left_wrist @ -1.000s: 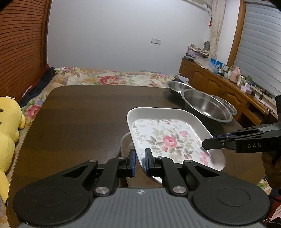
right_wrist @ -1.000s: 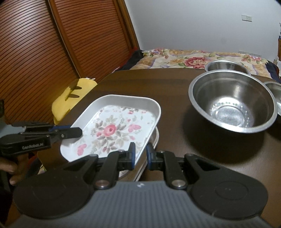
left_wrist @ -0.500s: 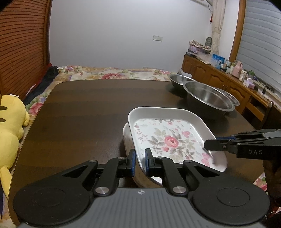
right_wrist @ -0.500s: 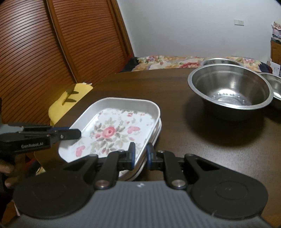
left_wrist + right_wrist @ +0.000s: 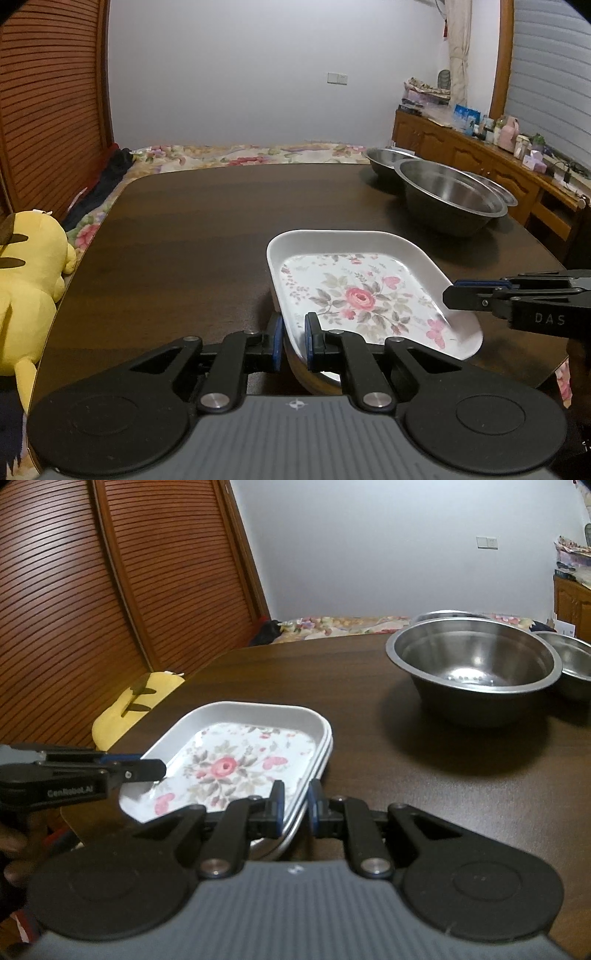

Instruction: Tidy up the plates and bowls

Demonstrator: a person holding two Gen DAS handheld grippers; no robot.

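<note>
1. at the table's (image 5: pixel 192 236) near edge, a floral plate (image 5: pixel 354 295) sat nested on another.
2. left gripper (image 5: pixel 293 341) and right gripper (image 5: pixel 295 805) each pinched its rim.
3. stacking step; next, judged: release, then the steel bowls (image 5: pixel 472 664).

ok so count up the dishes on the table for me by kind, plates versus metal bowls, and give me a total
Floral rectangular plates: 2, stacked, the top plate on a second plate whose rim shows beneath it.
Steel bowls: 3, a large bowl, a far bowl behind it, and a side bowl beside it.
Total: 5 dishes.
</note>
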